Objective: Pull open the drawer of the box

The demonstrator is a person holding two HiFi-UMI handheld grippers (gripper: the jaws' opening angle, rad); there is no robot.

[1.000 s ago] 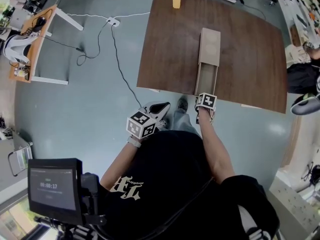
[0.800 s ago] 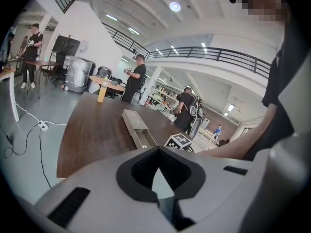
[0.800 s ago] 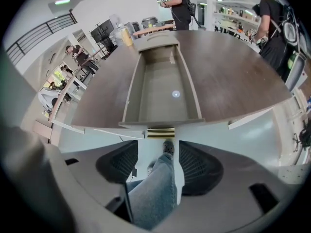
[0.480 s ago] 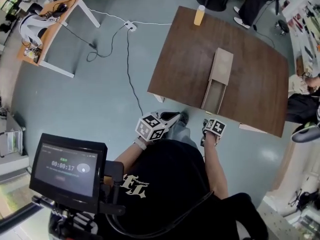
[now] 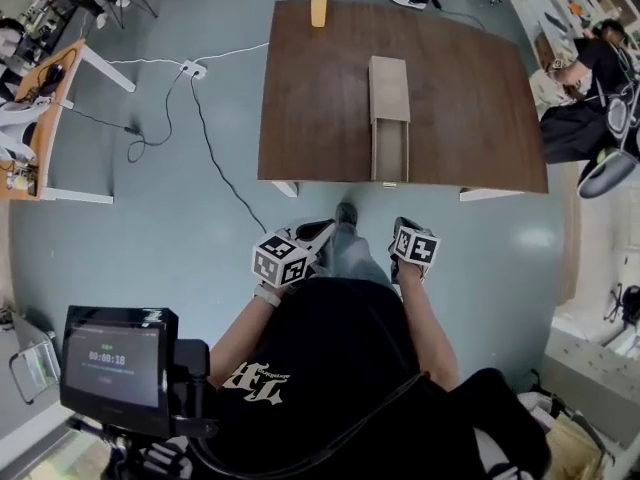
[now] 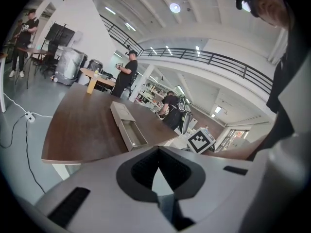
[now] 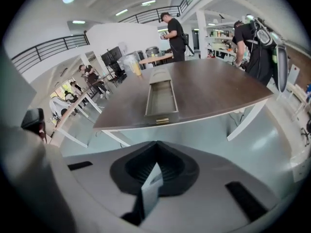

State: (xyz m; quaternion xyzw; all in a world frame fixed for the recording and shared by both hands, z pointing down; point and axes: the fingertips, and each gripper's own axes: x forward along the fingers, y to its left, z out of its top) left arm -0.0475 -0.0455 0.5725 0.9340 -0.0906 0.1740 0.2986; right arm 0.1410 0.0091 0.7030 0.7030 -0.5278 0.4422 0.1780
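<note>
- Grippers x2, both short of table [image 5: 300, 98].
- L gripper [image 5: 318, 232]: jaws together, empty.
- Box [image 5: 389, 76] x1 mid-table, drawer [image 5: 390, 153] out to near edge.
- R gripper [image 5: 402, 226]: jaws just closed, together, empty.
- Only head view shows screen [image 5: 110, 363] x1.

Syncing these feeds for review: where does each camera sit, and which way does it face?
Head view: on the person's head, looking down at the table, the box and its open drawer; torso, arms, left gripper, right gripper show.
Left gripper view: on the left gripper, looking along its shut jaws across the table; right gripper's marker cube shows.
Right gripper view: on the right gripper, looking along its just-closed, empty jaws at the drawer's front.
Shared: all show box and drawer.
</note>
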